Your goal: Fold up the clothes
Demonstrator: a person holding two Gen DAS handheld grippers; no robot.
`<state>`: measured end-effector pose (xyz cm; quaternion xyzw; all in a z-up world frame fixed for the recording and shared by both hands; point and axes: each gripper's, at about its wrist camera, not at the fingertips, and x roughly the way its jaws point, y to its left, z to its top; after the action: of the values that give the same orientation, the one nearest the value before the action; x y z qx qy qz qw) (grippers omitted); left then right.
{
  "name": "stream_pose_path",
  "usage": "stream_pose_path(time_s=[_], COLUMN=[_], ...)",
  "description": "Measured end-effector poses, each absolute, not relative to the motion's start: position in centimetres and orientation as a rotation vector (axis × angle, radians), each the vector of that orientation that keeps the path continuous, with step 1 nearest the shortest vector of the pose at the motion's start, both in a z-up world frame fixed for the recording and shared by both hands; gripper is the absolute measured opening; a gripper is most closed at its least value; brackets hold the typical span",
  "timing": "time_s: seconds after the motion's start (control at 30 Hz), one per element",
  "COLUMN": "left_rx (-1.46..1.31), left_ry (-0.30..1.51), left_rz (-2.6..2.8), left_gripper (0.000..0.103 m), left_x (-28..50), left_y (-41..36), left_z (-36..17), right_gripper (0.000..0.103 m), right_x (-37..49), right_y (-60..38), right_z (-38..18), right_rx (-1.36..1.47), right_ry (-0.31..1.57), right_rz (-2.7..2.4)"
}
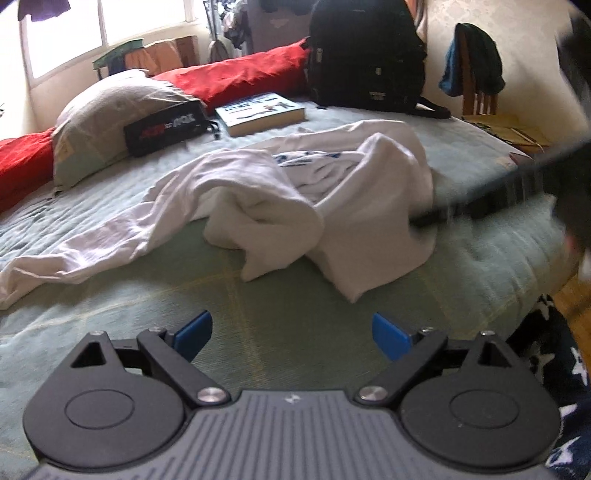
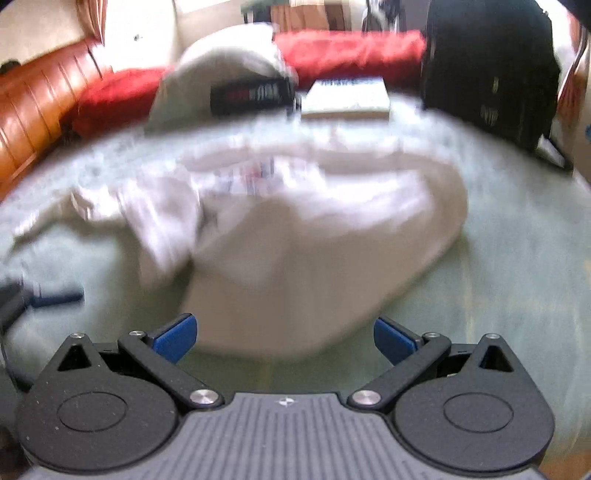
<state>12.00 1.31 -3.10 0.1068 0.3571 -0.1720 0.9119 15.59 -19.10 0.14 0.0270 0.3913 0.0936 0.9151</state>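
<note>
White shirt (image 1: 258, 199) (blue print), green bedspread (image 1: 258, 332)

We are looking across a bed covered in a pale green quilted bedspread (image 1: 258, 343). Daylight is pouring through a white-framed window (image 1: 74, 33) at the far left, washing over the cream wall (image 1: 524, 55). A wooden chair (image 1: 476, 92) is standing against that wall, and an orange wooden headboard (image 2: 33, 107) is running along the bed's left side.

white shirt (image 1: 295, 195) with blue print lies crumpled in loose folds on the green bedspread (image 1: 258, 332).
</note>
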Motion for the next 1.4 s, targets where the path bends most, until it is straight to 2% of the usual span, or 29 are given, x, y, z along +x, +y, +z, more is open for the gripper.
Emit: stream_pose_path(time_s=[0.13,0.3,0.63,0.9,1.07,1.27,1.4], left_rx=[0.199,0.182,0.194,0.214,0.230,0.235,0.251], left_ry=[0.730,0.718,0.722,0.714,0.702,0.698,0.698], left_rz=[-0.333,-0.321,-0.315,-0.317,-0.313,-0.320,-0.347], left_gripper=[0.094,0.094,0.094,0.094,0.094,0.094,0.094], left_x=[11.9,11.7,11.4,10.8,10.2,10.1,10.3], left_y=[2.5,3.2,2.4,1.2,0.8,0.4,-0.7], left_z=[-3.1,-2.7,-2.6,-2.1,-1.5,-1.2,-1.2], right_gripper=[0.103,0.103,0.103,0.103,0.103,0.103,0.103], right_x=[18.6,22.0,18.1,17.3,18.3,17.1,16.8], right_y=[-17.8,-17.1,-23.1,-25.3,-23.6,-27.0,-28.6], right_z=[2.5,0.3,-4.0,-3.2,-4.7,-4.5,-3.9], right_rx=[0.024,-0.028,0.028,0.170,0.078,-0.004,0.065], right_ry=[0.733,0.811,0.947,0.916,0.938,0.909,0.898], right_rz=[0.161,0.072,-0.034,0.005,-0.009,-0.145,-0.135])
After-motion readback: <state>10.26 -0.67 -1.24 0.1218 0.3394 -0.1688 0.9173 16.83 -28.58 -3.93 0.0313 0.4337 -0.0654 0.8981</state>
